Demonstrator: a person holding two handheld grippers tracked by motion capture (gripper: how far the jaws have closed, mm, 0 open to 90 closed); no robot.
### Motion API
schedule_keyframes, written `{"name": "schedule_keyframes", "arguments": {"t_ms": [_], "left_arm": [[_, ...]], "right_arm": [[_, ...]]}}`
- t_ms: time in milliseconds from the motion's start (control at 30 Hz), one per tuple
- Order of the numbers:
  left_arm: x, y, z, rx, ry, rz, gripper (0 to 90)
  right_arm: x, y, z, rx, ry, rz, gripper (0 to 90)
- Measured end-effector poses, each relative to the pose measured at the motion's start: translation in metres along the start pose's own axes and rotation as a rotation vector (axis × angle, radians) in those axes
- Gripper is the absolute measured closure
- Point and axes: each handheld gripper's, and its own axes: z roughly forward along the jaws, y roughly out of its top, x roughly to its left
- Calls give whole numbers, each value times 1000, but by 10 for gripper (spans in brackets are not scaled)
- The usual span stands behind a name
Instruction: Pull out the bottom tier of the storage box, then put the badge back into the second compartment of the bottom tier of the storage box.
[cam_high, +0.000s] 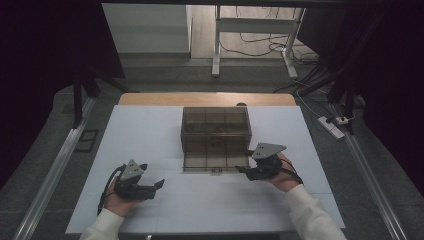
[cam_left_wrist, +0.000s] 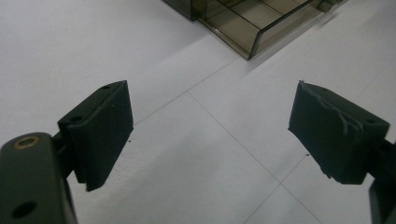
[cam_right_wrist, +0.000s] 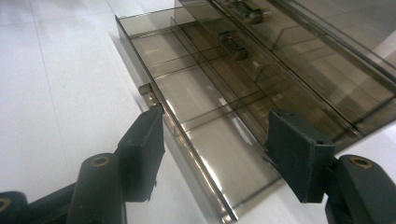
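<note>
Drawer (cam_high: 215, 161) pulled out toward table's near edge. Right claw (cam_right_wrist: 212, 144) released, straddling front wall; left claw (cam_left_wrist: 210, 135) released, idle. Keep pads level, pull or push straight.

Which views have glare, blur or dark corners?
High view: dim, black at both side edges. Right gripper view: bright glare streaks on the smoky clear plastic drawer. Left gripper view: the same drawer is soft at the top, black jaw pads sharp, white tabletop evenly lit.
</note>
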Motion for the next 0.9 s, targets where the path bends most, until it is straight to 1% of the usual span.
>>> {"name": "schedule_keyframes", "arguments": {"t_ms": [167, 233, 333, 367, 433, 733, 900], "left_arm": [[-1, 0, -1, -2, 2, 5, 137], [-1, 0, -1, -1, 3, 6, 137], [-3, 0, -1, -2, 3, 6, 137], [-3, 1, -1, -1, 4, 8, 137], [-3, 1, 0, 0, 3, 9, 137], [-2, 3, 4, 1, -9, 11, 137], [-3, 5, 3, -5, -1, 4, 137]], "right_arm": [[-3, -2, -10, -9, -20, 5, 351], [-4, -3, -13, -15, -31, 5, 350], [-6, -3, -17, -14, -36, 19, 350], [-7, -3, -18, -14, -41, 14, 350], [-7, -3, -20, -18, -45, 19, 348], [-15, -9, -30, 6, -63, 31, 345], [-19, -15, -36, 30, -88, 53, 339]]}}
